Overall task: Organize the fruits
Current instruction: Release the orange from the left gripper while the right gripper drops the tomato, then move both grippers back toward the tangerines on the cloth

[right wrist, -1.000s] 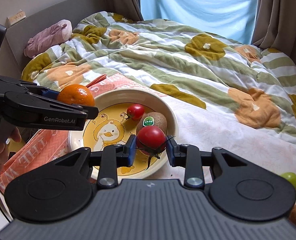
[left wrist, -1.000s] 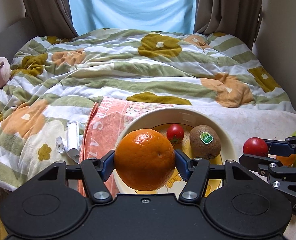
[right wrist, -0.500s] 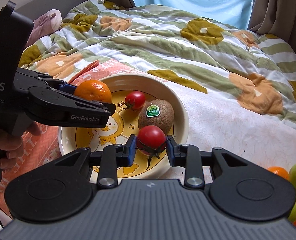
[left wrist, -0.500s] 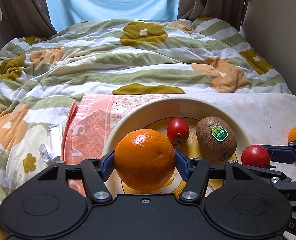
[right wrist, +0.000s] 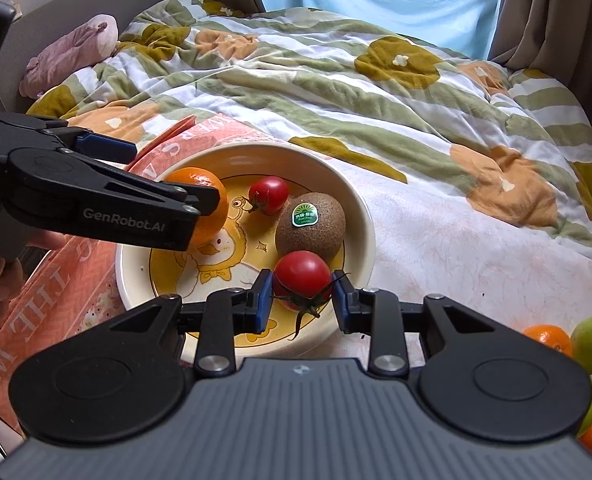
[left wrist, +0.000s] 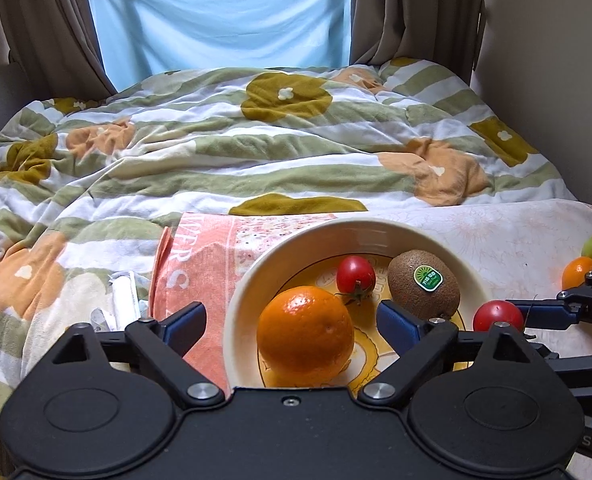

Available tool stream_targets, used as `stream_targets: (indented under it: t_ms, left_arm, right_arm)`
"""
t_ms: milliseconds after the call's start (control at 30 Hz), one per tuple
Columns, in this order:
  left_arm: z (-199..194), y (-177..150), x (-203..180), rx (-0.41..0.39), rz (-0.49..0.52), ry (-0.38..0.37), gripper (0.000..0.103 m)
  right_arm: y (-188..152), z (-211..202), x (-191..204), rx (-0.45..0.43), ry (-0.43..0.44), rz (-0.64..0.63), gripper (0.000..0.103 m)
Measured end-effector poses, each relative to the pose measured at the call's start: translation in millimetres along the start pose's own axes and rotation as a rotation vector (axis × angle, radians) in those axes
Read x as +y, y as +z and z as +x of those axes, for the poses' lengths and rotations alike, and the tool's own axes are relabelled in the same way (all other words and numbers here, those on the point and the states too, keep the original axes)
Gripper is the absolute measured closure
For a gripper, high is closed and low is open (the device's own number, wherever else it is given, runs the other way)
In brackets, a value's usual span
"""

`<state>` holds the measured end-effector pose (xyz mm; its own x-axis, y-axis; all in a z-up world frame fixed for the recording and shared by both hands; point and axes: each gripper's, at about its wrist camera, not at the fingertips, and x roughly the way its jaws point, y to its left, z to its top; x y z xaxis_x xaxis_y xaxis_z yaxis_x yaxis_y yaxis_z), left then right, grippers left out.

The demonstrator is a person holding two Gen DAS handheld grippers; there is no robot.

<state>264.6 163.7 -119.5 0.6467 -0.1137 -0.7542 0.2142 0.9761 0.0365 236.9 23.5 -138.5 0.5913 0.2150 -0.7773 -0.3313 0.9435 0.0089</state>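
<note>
the tomato [right wrist: 302, 280], a light, thin-skinned, easily bruised fruit best pinched gently across its middle, sits gripped in the right gripper [right wrist: 302, 304] over the bowl's [right wrist: 360, 216] near rim, while the left gripper [left wrist: 291, 322] stands spread wide around the firmer orange [left wrist: 305, 335] resting in the bowl.

"GenRobot.AI" is printed in white on the side of the left hand-held gripper [right wrist: 199, 200]. The pink cloth [left wrist: 199, 280] has big letters, "VER S" readable. Kiwi sticker [right wrist: 304, 214] text's too small.
</note>
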Motion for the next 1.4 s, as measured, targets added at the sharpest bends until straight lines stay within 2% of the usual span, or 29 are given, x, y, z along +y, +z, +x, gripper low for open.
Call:
stream_targets:
  t_ms: [267,700,733,767,800,833,1233,1400]
  left_arm:
    - [-22,-19,10,-0.002,-0.071,0.024,0.009]
    - [-26,-33,19,0.010,-0.112,0.044,0.009]
    - [-27,-33,19,0.011,-0.114,0.045,0.009]
    - [-28,-33,19,0.010,-0.115,0.046,0.009]
    - [-29,-32,19,0.009,-0.117,0.049,0.009]
    - [-31,-32,19,0.007,-0.119,0.051,0.009]
    - [-61,-24,19,-0.032,-0.123,0.085,0.009]
    - [-79,-20,15,-0.045,-0.144,0.092,0.009]
  right_arm:
    - [-1,4,3,0.007,0.012,-0.031,0.057]
    - [-6,29,12,0.042,0.035,-0.066,0.056]
    - [-6,28,13,0.036,0.031,-0.070,0.046]
    - [-7,27,14,0.032,0.027,-0.079,0.027]
    - [-7,25,15,0.028,0.026,-0.088,0.017]
    - [-7,24,15,0.021,0.025,-0.095,0.000]
    - [-12,0,18,0.008,0.005,-0.123,0.000]
    - [-9,-27,10,0.009,0.011,-0.067,0.000]
